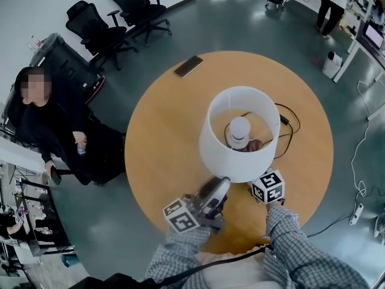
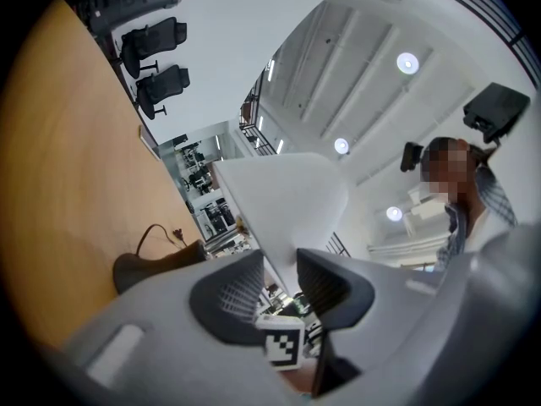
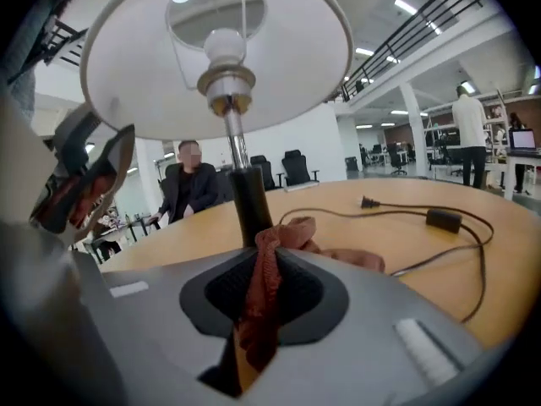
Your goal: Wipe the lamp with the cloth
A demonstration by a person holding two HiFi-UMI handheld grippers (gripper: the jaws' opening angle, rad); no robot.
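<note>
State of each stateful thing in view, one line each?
lamp: upright on table, bulb looks unlit
plug: lying loose on table, unplugged
cloth: bunched, pinched in right claw
left claw: jaws apart, lampshade rim between them

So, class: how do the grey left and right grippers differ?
The left gripper has its jaws apart around the rim of the white lampshade; the right gripper is pinched shut on a reddish-brown cloth. The left points upward; the right faces the black lamp stem. Both are grey.
</note>
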